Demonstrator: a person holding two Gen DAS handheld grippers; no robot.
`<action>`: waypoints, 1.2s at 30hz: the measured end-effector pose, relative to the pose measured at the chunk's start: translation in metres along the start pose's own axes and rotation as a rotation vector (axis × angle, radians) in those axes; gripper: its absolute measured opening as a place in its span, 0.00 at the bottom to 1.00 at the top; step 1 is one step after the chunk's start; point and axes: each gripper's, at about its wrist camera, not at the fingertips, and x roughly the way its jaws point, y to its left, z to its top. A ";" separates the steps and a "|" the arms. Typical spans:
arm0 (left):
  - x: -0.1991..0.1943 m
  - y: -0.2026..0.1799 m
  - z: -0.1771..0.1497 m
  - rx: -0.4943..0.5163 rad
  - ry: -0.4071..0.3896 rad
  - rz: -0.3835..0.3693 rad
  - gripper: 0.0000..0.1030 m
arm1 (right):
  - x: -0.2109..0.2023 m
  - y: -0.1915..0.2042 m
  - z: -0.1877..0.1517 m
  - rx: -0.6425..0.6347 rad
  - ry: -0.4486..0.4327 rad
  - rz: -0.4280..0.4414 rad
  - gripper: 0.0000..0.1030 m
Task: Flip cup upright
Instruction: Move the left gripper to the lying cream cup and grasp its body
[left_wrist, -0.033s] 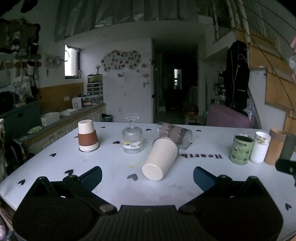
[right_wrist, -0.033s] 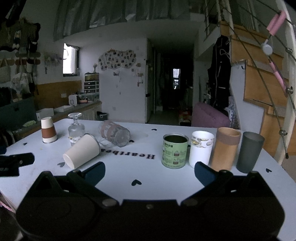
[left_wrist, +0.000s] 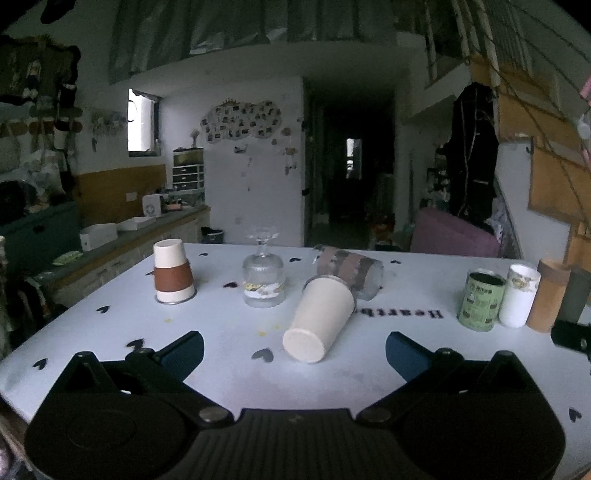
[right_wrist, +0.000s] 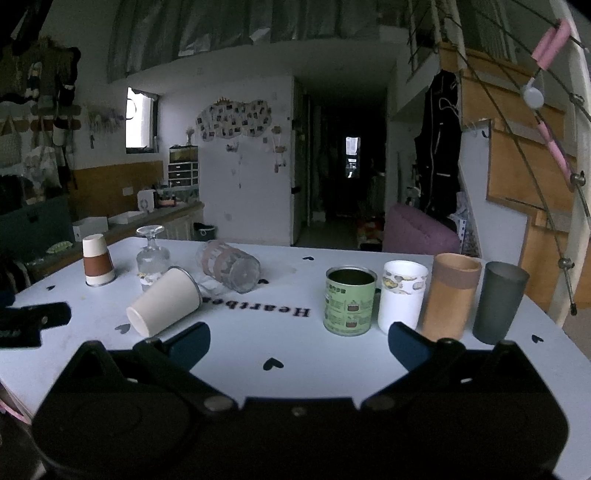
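A white paper cup (left_wrist: 319, 317) lies on its side on the white table (left_wrist: 229, 373), base toward me; it also shows in the right wrist view (right_wrist: 164, 301). Behind it a clear banded glass (left_wrist: 349, 271) lies on its side too, seen again in the right wrist view (right_wrist: 229, 266). A white cup with a brown sleeve (left_wrist: 173, 273) stands upside down at the left. A stemmed glass (left_wrist: 263, 275) stands upside down beside it. My left gripper (left_wrist: 294, 350) is open and empty, just short of the paper cup. My right gripper (right_wrist: 298, 343) is open and empty.
Four upright vessels stand in a row at the right: a green tin (right_wrist: 350, 301), a white mug (right_wrist: 402, 295), a tan cup (right_wrist: 450, 295) and a grey tumbler (right_wrist: 498, 301). The table's right edge (right_wrist: 554, 325) is close behind them. A counter (left_wrist: 122, 236) runs along the left.
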 end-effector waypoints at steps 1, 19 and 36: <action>0.004 0.000 0.001 -0.001 0.000 -0.007 1.00 | -0.002 -0.005 -0.004 0.002 -0.001 0.003 1.00; 0.135 0.009 0.012 0.018 0.117 -0.110 0.87 | -0.002 -0.009 -0.003 0.025 0.008 0.016 1.00; 0.181 0.008 -0.009 0.014 0.237 -0.126 0.63 | 0.001 -0.011 -0.009 0.024 0.025 0.012 1.00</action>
